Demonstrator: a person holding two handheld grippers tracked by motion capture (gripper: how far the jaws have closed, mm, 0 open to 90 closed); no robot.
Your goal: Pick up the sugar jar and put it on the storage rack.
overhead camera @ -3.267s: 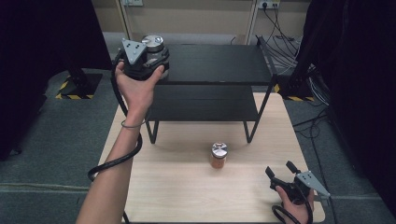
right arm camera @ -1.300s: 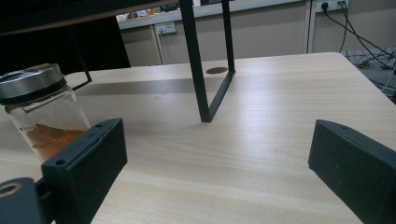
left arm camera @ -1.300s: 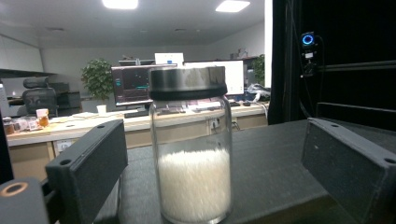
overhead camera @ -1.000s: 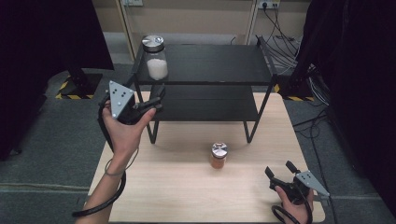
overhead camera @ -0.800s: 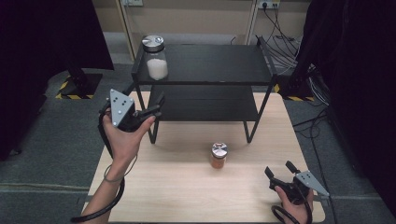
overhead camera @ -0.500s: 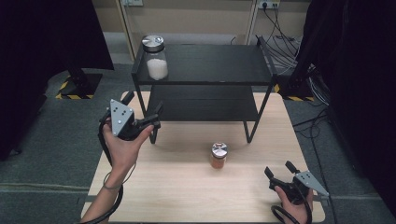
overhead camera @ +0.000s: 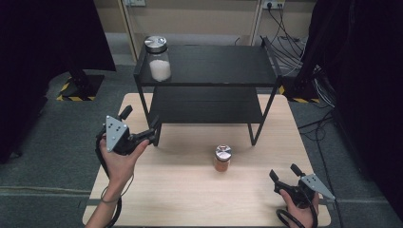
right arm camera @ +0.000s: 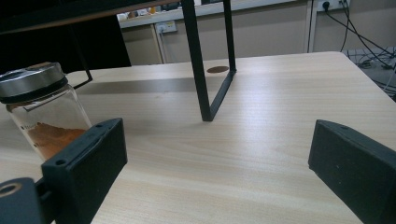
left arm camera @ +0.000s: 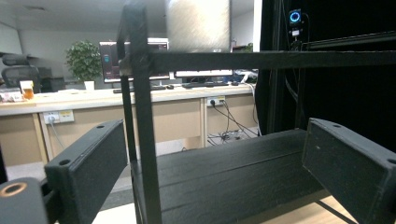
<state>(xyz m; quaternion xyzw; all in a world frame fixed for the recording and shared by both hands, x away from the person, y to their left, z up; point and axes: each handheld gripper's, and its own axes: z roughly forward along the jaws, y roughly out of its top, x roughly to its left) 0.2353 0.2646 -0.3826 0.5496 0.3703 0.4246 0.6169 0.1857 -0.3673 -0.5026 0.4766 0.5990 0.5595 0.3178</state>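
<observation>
A glass jar of white powder [overhead camera: 158,59] with a metal lid stands on the top left of the black two-tier shelf [overhead camera: 214,71]; its blurred bottom [left arm camera: 198,25] shows above the shelf rail. My left gripper [overhead camera: 140,124] is open and holds nothing, low at the table's left by the shelf's front left leg [left arm camera: 142,140]. A small jar of orange spice [overhead camera: 222,158] stands on the table in front of the shelf. My right gripper [overhead camera: 284,174] rests open at the front right; the spice jar [right arm camera: 39,109] is beyond its left jaw.
The light wooden table [overhead camera: 190,190] stands on grey carpet. The shelf's right front leg [right arm camera: 201,60] rises ahead of the right gripper. Cables [overhead camera: 290,52] lie on the floor at the back right. A yellow-black striped base [overhead camera: 78,90] sits left of the table.
My left gripper let go of the white-powder jar on the top shelf, then drew back and down to the table's left, open. The right gripper has not moved.
</observation>
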